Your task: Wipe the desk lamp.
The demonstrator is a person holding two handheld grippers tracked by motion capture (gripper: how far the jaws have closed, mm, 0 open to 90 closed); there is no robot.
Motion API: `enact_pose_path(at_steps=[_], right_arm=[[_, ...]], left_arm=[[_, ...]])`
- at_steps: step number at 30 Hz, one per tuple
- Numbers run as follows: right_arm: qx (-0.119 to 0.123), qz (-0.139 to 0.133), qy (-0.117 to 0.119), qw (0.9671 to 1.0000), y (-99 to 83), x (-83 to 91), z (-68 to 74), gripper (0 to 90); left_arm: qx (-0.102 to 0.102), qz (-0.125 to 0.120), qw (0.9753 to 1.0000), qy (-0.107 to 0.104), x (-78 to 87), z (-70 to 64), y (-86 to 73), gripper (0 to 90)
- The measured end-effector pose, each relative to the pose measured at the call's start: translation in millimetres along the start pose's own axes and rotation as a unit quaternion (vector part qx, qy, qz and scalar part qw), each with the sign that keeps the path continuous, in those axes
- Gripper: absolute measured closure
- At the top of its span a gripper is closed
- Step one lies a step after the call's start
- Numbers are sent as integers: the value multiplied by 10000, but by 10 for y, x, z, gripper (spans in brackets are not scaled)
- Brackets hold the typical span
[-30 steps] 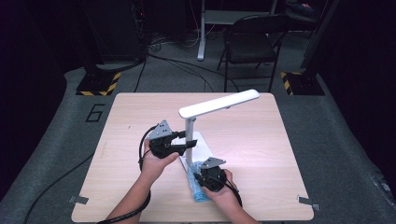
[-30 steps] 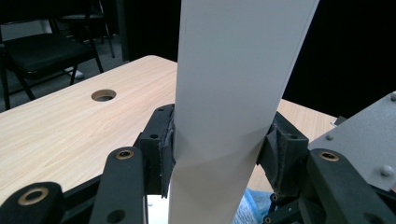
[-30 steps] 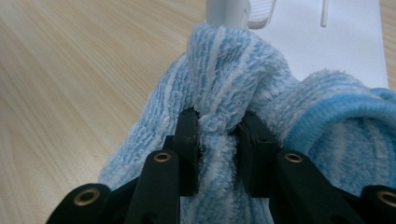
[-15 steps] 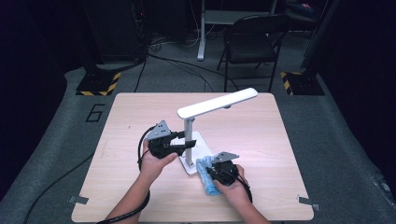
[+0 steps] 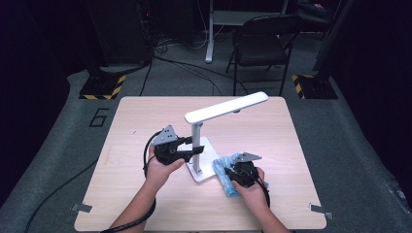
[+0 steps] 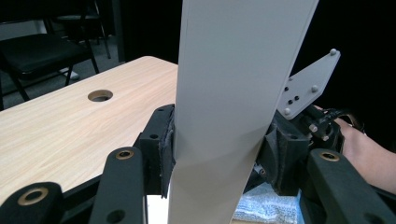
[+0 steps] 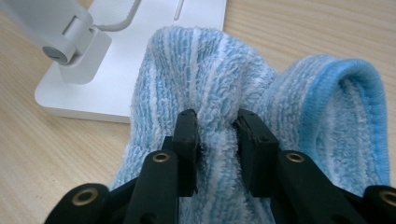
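Two tools are at work on my bench [image 5: 145,111], and I'll take them left to right. On the left, my left hand [image 5: 163,167] comes up from the bottom edge, forearm slanting right, and carries the left tool [image 5: 198,149] level, pointing right at the lamp [image 5: 226,107]. Its jaws are clamped on the lamp's upright post [image 6: 233,102], low down, just above the white base [image 5: 206,150]; in the left gripper view the post runs up between both pads. The lamp head slopes up and to the right over the middle of the bench. To the right of the base lies the cloth [image 5: 226,172], blue and white striped, bunched up and touching the base's edge. My right hand [image 5: 250,187] sits behind it, near the front edge, wrist bent so the right tool [image 5: 232,171] points left. In the right gripper view those jaws are pinched on a fold of cloth [image 7: 217,93], with the lamp's hinge [image 7: 70,42] beyond at upper left.
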State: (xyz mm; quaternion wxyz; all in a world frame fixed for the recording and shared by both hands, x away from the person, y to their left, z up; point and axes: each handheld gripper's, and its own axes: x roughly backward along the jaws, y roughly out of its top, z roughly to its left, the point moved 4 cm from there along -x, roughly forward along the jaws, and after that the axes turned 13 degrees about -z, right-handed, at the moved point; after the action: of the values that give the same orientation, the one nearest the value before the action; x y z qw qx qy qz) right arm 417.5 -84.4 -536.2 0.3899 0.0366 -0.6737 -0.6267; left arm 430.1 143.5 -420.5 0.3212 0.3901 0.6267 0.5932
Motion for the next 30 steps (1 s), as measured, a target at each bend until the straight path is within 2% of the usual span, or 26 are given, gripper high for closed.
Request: enact_pose_path(at_steps=[5,6,7,8,11,14,15,18,20,30], right_arm=[[-53,-187,53,9998,29,131,10,699],[-56,-201,59,9998,37,158,9,699],[-23,-302,59,9995,49,173,-1,699],[13,-272,84,9996,58,207,-11,699],[13,-468,108,9988,105,264,-18,699],[-8,-521,103,9986,130,302,-15,698],[49,-592,134,9981,154,321,-17,698],[1,-602,138,9981,167,336,0,697],[91,-648,185,9977,183,331,19,694],[185,-661,215,9974,229,260,42,685]], left_arm=[[13,86,10000,-47,-5,-44,7,509],[12,139,9998,-134,1,-48,9,509],[18,91,9999,-107,-9,-57,6,509],[70,73,9998,-155,-12,-70,4,509],[15,72,9997,-244,-12,-74,0,508],[50,52,9994,-328,-15,-89,-5,507],[103,32,9990,-443,-23,-116,-12,506],[89,30,9983,-567,-34,-141,-15,506],[95,54,9975,-695,-55,-188,-17,506],[76,109,9953,-956,-123,-315,-20,505]])
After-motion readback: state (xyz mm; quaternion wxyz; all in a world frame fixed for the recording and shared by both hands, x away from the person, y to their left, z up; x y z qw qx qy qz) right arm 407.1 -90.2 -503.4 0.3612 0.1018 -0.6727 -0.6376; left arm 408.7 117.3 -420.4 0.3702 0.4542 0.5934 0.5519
